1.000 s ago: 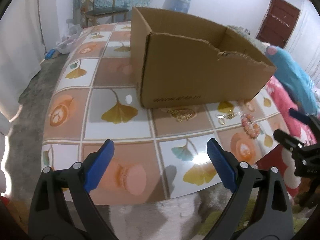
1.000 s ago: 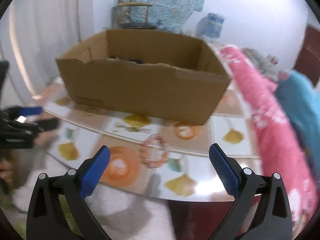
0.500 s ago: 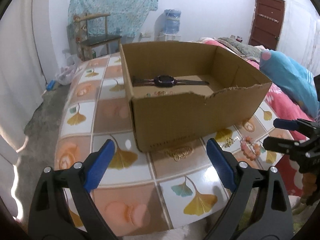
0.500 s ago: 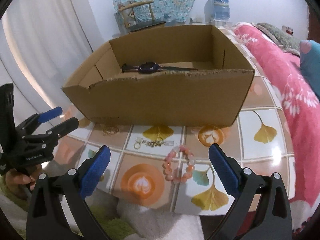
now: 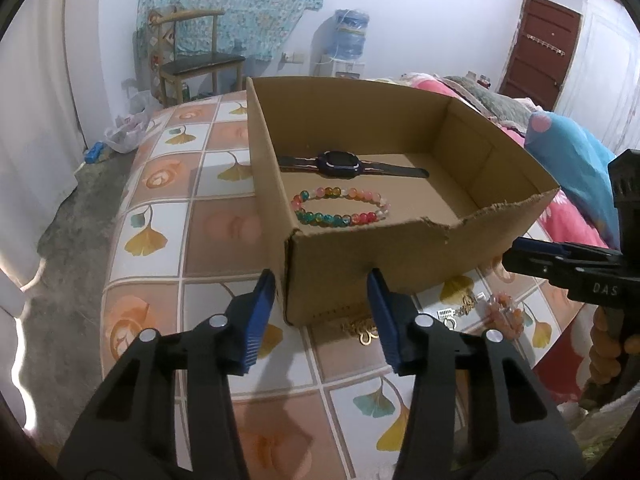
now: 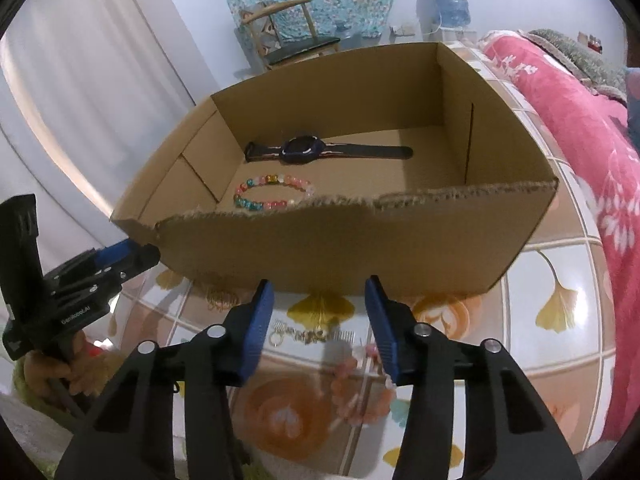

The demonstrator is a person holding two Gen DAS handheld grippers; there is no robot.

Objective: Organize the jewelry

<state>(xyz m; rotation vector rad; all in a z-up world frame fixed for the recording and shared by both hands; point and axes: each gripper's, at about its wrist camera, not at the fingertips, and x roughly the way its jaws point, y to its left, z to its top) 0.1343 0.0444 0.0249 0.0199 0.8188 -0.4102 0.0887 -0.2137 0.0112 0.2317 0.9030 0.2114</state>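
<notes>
While both claws, the left claw (image 5: pixel 321 312) and the right claw (image 6: pixel 319 314), are narrowing on nothing, the pink bracelet (image 6: pixel 360 388) is lying just before the cardboard box (image 6: pixel 360 240), so the right one is needing a lower, centred approach.

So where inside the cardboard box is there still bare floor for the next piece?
In the cardboard box, the floor's right half is bare, from the watch strap's end to the right wall. The left side is crowded: the multicoloured bead bracelet lies just in front of the watch. Outside, three pieces line the table along the box's front wall.
</notes>
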